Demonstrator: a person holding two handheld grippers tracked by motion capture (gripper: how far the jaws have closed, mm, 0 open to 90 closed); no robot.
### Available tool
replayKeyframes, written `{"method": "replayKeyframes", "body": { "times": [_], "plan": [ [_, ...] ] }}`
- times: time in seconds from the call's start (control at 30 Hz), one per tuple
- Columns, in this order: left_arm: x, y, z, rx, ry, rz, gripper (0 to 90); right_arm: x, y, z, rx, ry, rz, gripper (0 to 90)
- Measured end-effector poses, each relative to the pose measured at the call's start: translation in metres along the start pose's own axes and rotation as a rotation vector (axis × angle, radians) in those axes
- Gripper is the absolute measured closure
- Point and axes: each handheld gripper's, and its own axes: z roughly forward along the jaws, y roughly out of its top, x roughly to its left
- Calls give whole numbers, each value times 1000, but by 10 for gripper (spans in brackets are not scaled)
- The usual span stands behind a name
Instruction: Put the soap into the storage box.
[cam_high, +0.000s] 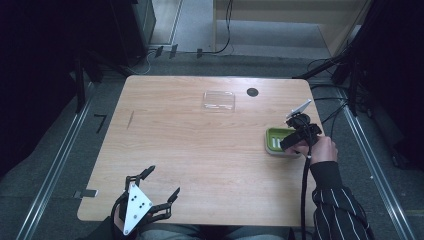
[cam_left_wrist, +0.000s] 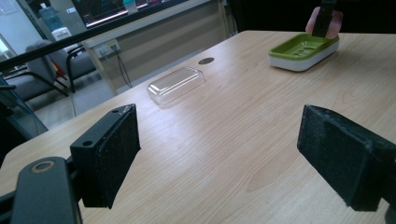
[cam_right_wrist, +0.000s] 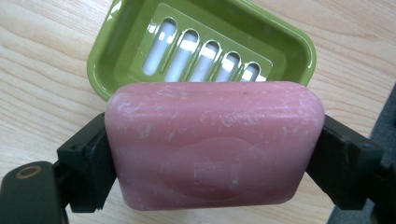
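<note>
At the surface's (cam_high: 200, 145) right edge, the green soap dish (cam_right_wrist: 205, 42) sat empty, its slotted drain bare. Just above it the right claw (cam_right_wrist: 215, 154) clamped a pink soap bar (cam_right_wrist: 215, 144). The clear lid (cam_left_wrist: 176, 85) lay well apart. The left claw (cam_left_wrist: 219, 154) gaped, holding nothing.

Ahead of you the wooden table (cam_high: 200, 150) carries a clear plastic lid (cam_high: 218, 100) near its far edge. A dark round hole (cam_high: 252, 92) sits just beside it.
</note>
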Motion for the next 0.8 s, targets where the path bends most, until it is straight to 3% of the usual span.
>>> {"method": "replayKeyframes", "body": {
  "times": [0.8],
  "plan": [
    [0, 0, 0, 2, 1, 2, 136, -4, 14, 11, -25, 40, 75, 140]
  ]
}}
